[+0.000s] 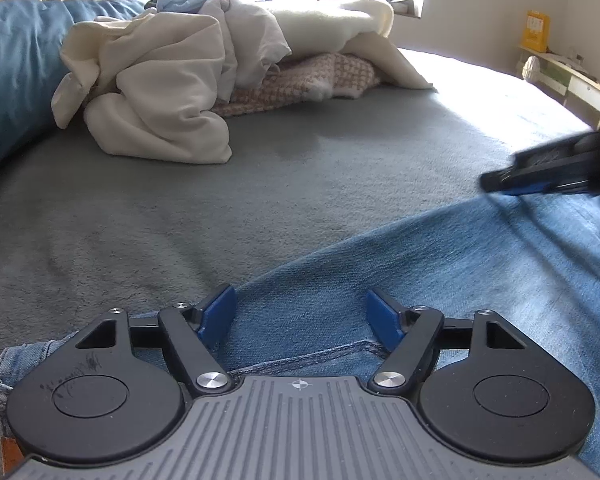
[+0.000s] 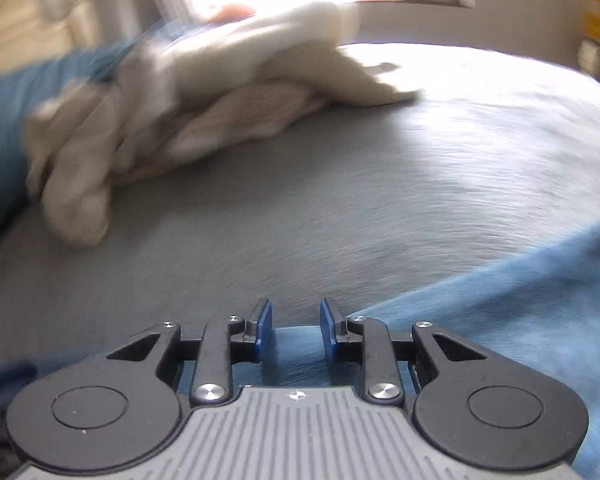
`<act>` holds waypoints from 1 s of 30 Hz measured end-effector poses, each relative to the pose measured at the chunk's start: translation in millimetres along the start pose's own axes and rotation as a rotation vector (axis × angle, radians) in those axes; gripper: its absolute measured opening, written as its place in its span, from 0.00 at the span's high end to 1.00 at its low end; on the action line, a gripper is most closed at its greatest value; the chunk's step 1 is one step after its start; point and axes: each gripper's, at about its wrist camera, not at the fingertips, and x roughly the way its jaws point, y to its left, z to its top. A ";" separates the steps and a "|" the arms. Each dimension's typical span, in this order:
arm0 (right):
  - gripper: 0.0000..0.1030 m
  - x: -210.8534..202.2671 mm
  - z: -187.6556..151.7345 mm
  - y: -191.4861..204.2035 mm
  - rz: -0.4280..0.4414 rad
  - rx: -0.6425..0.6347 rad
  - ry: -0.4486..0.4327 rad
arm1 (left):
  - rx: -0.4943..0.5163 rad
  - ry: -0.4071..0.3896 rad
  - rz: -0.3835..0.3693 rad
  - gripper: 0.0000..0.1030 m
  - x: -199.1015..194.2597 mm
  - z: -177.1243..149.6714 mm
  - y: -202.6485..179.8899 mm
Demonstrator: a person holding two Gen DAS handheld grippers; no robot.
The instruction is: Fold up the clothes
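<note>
Denim is what we have under both tongs: jeans (image 1: 440,264) spread across the near part of the grey bed (image 1: 260,184), running from the frayed end at the near left up toward the right. Our left tongs (image 1: 301,312) stand wide apart just above the cloth, over a stitched seam, with nothing between the pads. Our right tongs (image 2: 296,326) stand narrower, partly closed, with blue cloth showing below the gap; the right wrist view is blurred, so we cannot tell whether they pinch the jeans (image 2: 500,320) or only hover over them. In the left wrist view the right tongs (image 1: 540,168) show as a dark smear over the far edge of the denim.

Farther up the bed sits a heap (image 1: 188,80) of cream and checked clothes, unfolded, beside a blue quilt (image 1: 16,72).

We judge the jeans to be heavy for cloth, fairly stiff and not slippery; they should hold a crease and drag on the bed's nap rather than slide. Thick places give the surest hold: seams, the hem, the waistband, each pinched at an edge so the pads close on few layers. Taking hold mid-panel would only bunch the cloth. Whether the jeans lie flat in one layer or already doubled, these views do not settle.
</note>
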 end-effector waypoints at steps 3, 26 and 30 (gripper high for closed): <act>0.71 -34.2 -0.6 -19.9 0.058 0.065 0.028 | -0.011 0.012 0.012 0.28 2.5 2.1 -2.5; 0.71 -98.7 -85.8 -16.4 0.077 -0.418 0.201 | 0.024 0.082 0.136 0.23 11.0 9.2 -26.1; 0.71 -108.7 -72.8 -22.4 0.065 -0.360 0.208 | 0.031 0.088 0.145 0.22 12.9 10.1 -27.5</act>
